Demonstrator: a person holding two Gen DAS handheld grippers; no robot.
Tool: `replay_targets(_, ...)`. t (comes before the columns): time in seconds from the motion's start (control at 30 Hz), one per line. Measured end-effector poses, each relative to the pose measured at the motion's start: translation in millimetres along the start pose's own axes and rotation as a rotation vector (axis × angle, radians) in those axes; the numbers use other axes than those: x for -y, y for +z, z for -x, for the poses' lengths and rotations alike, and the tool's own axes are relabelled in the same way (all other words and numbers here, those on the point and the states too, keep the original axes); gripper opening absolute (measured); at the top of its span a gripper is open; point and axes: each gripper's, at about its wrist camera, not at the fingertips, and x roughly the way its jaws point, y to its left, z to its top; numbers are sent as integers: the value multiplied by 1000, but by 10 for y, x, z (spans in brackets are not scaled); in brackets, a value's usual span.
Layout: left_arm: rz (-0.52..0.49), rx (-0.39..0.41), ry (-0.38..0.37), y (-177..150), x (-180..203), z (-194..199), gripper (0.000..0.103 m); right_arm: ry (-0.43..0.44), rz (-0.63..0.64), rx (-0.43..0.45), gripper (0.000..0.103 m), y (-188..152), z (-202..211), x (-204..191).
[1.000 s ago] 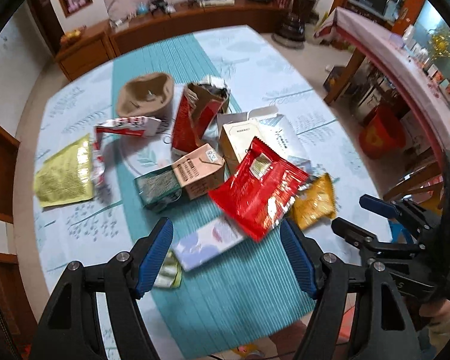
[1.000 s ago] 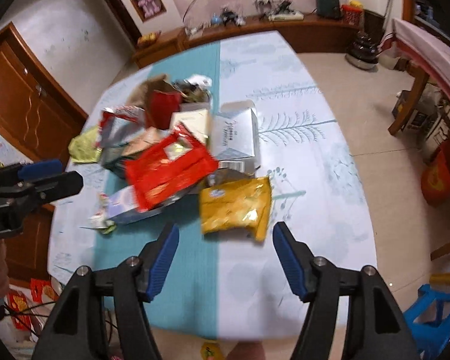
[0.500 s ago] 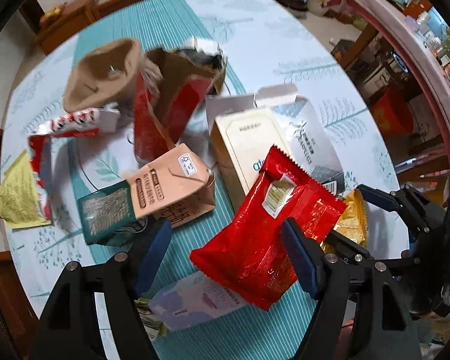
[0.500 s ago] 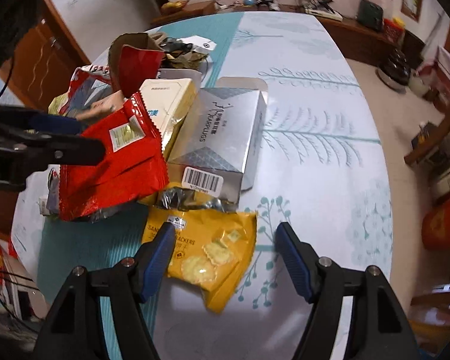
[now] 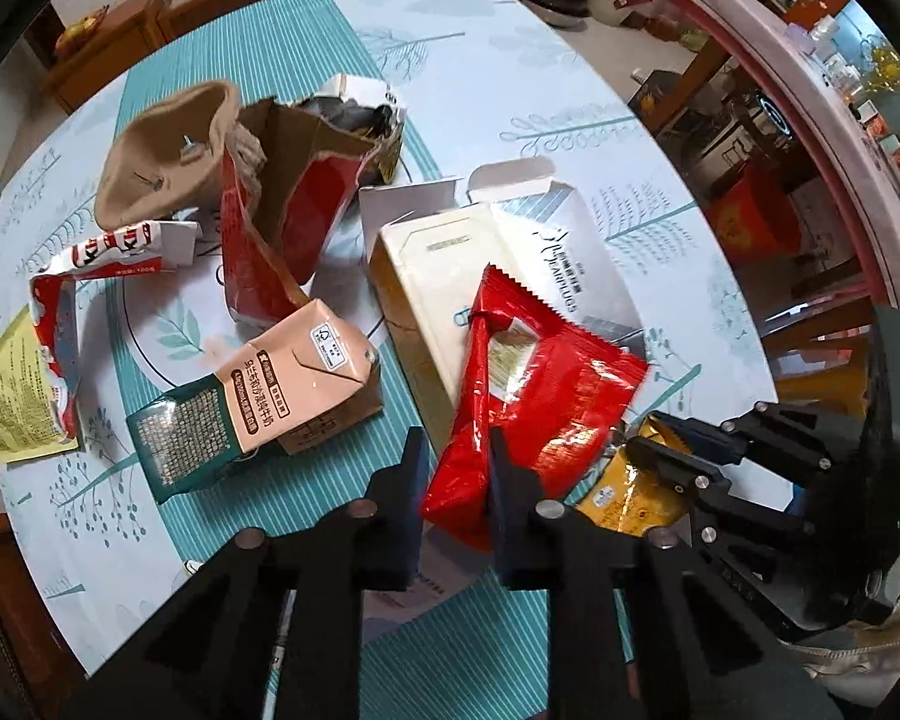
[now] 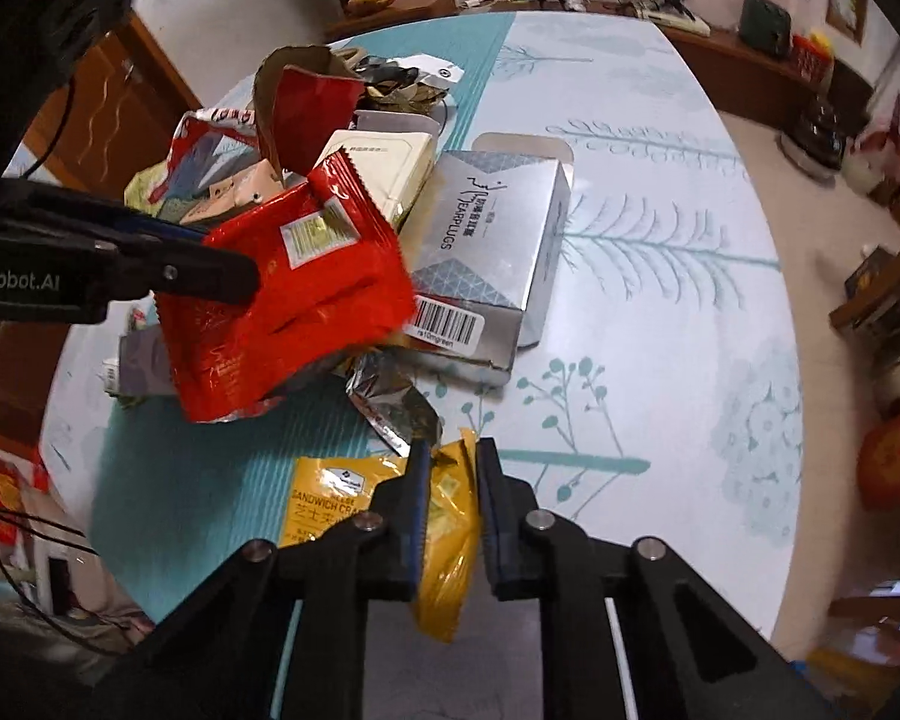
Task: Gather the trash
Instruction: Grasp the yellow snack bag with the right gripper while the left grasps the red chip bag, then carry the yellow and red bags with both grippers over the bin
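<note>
Both grabs are happening at once: the left gripper (image 5: 455,468) has just been closing and is pinching the red wrapper (image 5: 534,396), the right gripper (image 6: 450,498) is clamping the yellow cracker bag (image 6: 444,540). Next, I'd guess, they're lifting clear without dragging the foil scrap (image 6: 390,402). Further back the milk carton (image 5: 270,396), silver box (image 6: 492,252) and torn paper bag (image 5: 288,216) are crowding the table (image 6: 660,300).

A table (image 5: 570,90) under a pale leaf-print cloth and teal runner (image 5: 168,69) carries scattered wrappers and cartons.
</note>
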Motion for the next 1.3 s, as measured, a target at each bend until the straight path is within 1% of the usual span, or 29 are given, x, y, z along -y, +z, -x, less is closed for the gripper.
replay_targets(0.1, -2, 25, 0, -41, 29, 95, 12, 32, -51, 10, 10, -4, 52, 41)
replay_targets(0.23, -1, 66, -9, -147, 64, 302, 11, 60, -89, 46, 8, 16, 213, 38)
replay_targets(0.37, 0, 117, -17, -319, 56, 583, 11, 68, -98, 97, 8, 5, 420, -48)
replay_targets(0.47, 0, 152, -28, -518, 38, 813, 11, 64, -102, 132, 8, -29, 581, -162)
replay_targets(0.73, -5, 246, -44, -1195, -93, 1422, 11, 57, -108, 218, 8, -270, 994, -549)
replay_targets(1.0, 4, 326, -41, -2015, -255, 1871, 11, 34, -89, 266, 8, -690, 1312, -1100)
replay_targets(1.17, 11, 353, -37, -2588, -341, 2039, 11, 14, -73, 287, 8, -1031, 1482, -1483)
replay_targets(1.3, 18, 340, -45, -2951, -388, 2013, 11, -2, -77, 282, 8, -1300, 1528, -1736)
